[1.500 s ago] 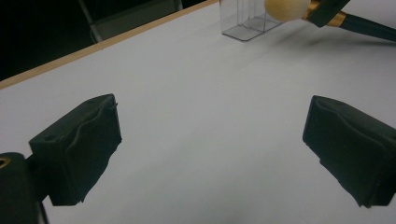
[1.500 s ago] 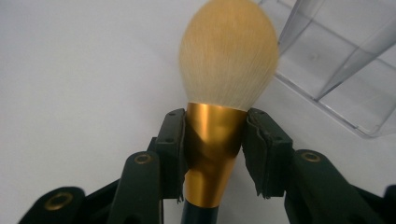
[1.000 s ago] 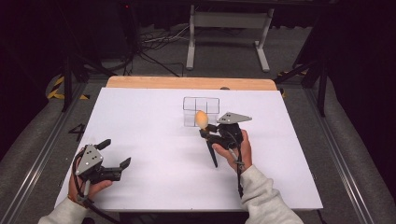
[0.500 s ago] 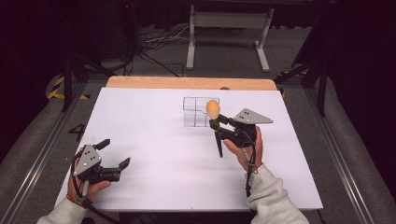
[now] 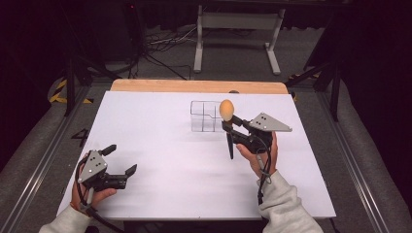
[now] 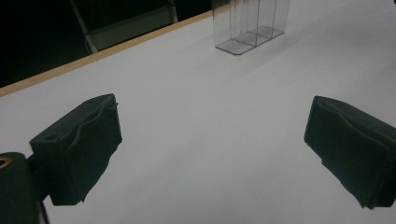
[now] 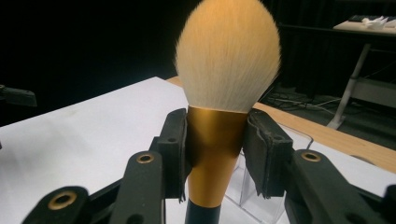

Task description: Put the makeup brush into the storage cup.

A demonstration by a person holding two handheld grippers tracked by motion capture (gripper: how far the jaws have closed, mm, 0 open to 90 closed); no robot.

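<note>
**Q:** White covers most of the desk [image 5: 160, 141] — where is there open room?

**A:** The whole left half and the middle are bare. A strip of wood shows along the far edge. One clear plastic organiser [image 5: 205, 116], split into compartments, stands near the far edge, a little right of centre.

**Q:** How many things are there?

**A:** One organiser, one makeup brush [image 5: 227, 121], two grippers. The right gripper [image 5: 231, 127] is held above the desk just beside the organiser's right side, its jaws clamped on the brush's gold ferrule, cream bristles pointing up and dark handle hanging down. The left gripper [image 5: 120, 160] sits near the desk's near left corner, jaws spread wide with nothing between them.

**Q:** What do the close views add?

**A:** The right gripper view shows both pads pressed against the ferrule [image 7: 215, 154], with the organiser [image 7: 261, 196] just behind. The left gripper view shows bare white desk [image 6: 210, 140] between its parted jaws, the organiser [image 6: 250, 23] well beyond.
</note>
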